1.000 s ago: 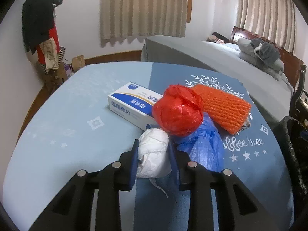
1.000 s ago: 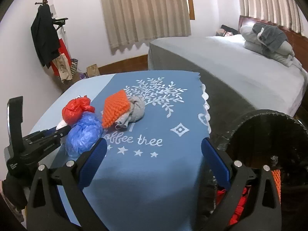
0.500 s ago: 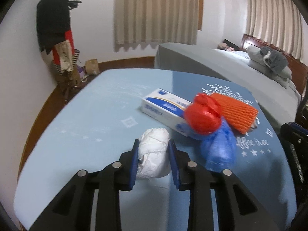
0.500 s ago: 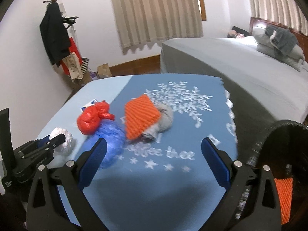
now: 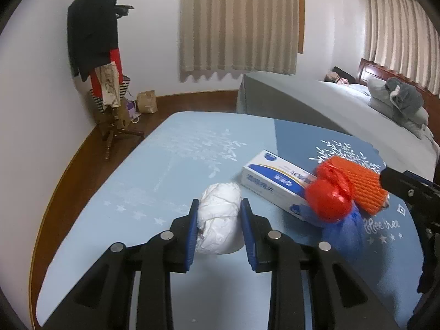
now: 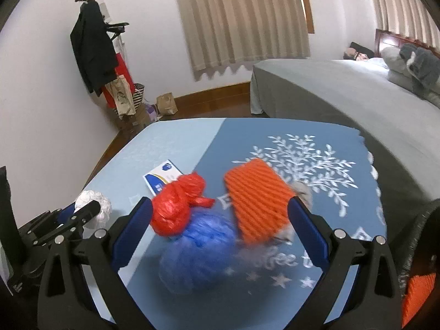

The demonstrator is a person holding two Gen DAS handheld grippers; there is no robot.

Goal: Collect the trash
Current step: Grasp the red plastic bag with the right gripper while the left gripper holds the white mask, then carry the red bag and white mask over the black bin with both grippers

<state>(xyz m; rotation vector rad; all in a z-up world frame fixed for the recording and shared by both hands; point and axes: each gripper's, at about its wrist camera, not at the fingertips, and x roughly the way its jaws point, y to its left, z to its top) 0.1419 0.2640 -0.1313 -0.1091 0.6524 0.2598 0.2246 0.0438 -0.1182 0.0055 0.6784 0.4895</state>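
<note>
Left wrist view, left gripper (image 5: pixel 219 224) jaws pinching crumpled white paper ball (image 5: pixel 220 221), right gripper (image 6: pixel 220 221) jaws spread wide

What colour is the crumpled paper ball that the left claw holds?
White. The crumpled paper ball shows best in the left wrist view, between the left claw pads.

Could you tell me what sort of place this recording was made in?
Most likely a bedroom at home: a bed with pillows against a wooden headboard, curtains over the windows, and a coat stand hung with clothes in the corner beyond the cloth-covered table.
</note>
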